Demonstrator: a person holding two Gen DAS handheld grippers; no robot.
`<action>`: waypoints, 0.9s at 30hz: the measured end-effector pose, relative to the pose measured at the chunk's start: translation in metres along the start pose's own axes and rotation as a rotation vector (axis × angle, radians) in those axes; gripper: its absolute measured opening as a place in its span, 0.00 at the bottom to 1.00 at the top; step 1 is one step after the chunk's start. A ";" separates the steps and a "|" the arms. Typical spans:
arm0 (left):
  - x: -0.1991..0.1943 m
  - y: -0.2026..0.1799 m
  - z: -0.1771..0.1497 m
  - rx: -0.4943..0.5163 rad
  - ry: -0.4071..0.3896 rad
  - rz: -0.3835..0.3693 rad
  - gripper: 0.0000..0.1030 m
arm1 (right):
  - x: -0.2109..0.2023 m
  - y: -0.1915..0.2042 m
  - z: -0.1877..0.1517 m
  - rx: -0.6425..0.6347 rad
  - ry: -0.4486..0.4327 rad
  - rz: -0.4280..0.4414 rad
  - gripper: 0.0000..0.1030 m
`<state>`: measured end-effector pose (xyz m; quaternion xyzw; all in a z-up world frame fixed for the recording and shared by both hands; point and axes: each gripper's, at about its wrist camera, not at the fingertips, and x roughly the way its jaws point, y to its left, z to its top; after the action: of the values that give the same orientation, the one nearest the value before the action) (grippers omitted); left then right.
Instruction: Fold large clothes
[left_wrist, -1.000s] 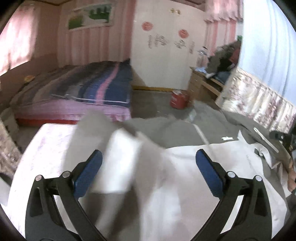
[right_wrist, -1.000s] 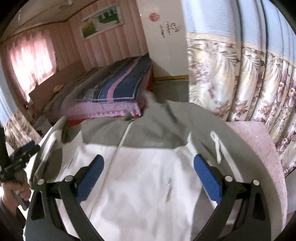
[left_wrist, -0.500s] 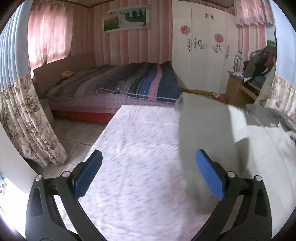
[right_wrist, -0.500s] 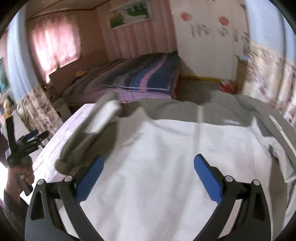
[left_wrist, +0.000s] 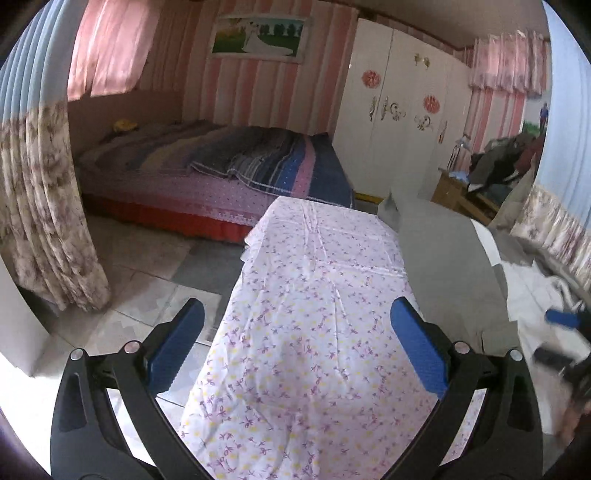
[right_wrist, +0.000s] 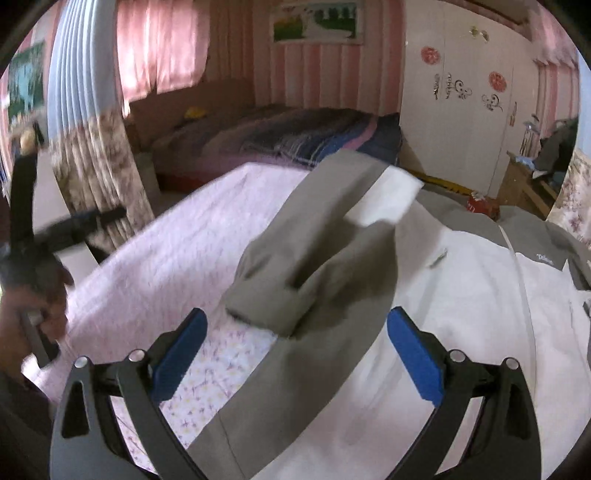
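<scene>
A large grey jacket with a white lining (right_wrist: 461, 295) lies open on a table covered with a floral cloth (left_wrist: 314, 314). Its grey sleeve (right_wrist: 317, 254) is folded across onto the body, cuff toward me. My right gripper (right_wrist: 295, 350) is open and empty, just in front of the sleeve's cuff. My left gripper (left_wrist: 295, 343) is open and empty over the bare floral cloth, left of the jacket's grey edge (left_wrist: 443, 266). The left gripper also shows in the right wrist view (right_wrist: 33, 236), held off the table's left side.
A bed with a striped blanket (left_wrist: 229, 166) stands beyond the table. A floral curtain (left_wrist: 44, 206) hangs at the left. A white wardrobe (left_wrist: 399, 122) and a cluttered wooden desk (left_wrist: 472, 192) are at the back right. Tiled floor (left_wrist: 147, 266) lies left of the table.
My left gripper has let the sleeve go and swung left, off the jacket to the bare cloth. My right gripper has turned left toward the folded sleeve.
</scene>
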<state>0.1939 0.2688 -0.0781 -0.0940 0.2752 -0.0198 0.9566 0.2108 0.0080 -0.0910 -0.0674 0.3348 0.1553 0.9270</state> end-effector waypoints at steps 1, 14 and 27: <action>0.002 0.002 -0.001 -0.007 0.002 -0.007 0.97 | 0.002 0.005 -0.003 -0.018 0.004 -0.031 0.95; 0.018 -0.005 -0.008 0.008 0.042 -0.027 0.97 | 0.043 0.014 0.010 -0.111 0.088 -0.120 0.21; 0.010 -0.016 0.002 -0.024 -0.015 -0.045 0.97 | -0.064 -0.176 0.081 0.248 -0.201 -0.066 0.10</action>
<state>0.2037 0.2523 -0.0793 -0.1117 0.2662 -0.0374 0.9567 0.2716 -0.1549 0.0163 0.0527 0.2547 0.0882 0.9616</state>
